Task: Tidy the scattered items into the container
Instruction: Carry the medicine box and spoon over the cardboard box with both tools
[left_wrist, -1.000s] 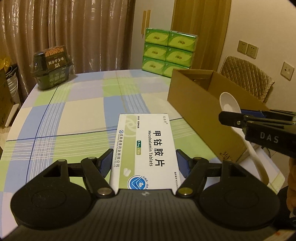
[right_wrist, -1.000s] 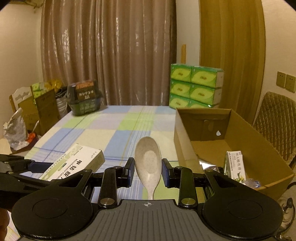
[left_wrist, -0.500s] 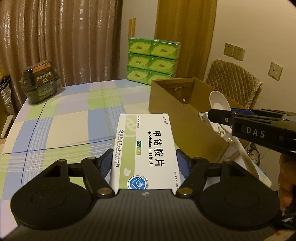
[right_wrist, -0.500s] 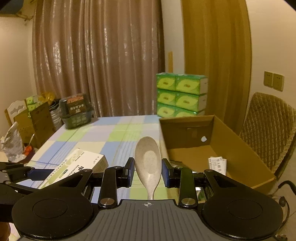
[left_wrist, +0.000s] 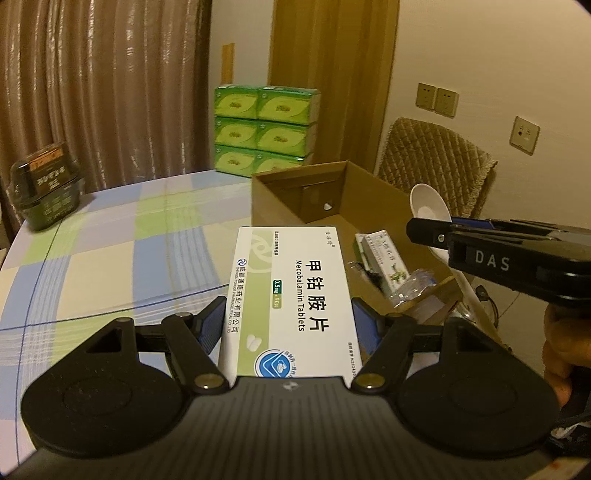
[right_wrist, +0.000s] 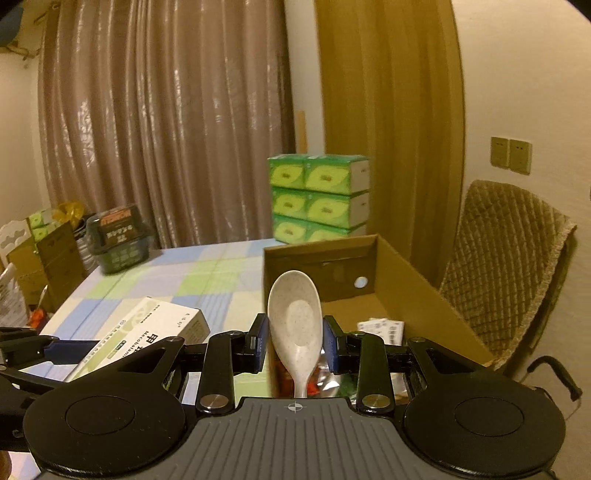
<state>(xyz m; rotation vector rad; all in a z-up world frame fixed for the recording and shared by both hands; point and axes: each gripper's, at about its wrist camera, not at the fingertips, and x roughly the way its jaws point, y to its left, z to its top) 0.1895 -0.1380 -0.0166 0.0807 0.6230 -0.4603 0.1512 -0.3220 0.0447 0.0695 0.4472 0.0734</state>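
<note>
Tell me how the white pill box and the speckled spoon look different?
The flat white-and-green cardboard medicine box is rectangular with printed writing; the pale speckled plastic spoon is rounded and plain. The box fills wide-set jaws of the left gripper; the spoon sits in narrow-set jaws of the right gripper. Both are held near the brown cardboard box.

I note brown curtains behind the checked surface, a quilted chair at right, wall switches, dim warm light.
</note>
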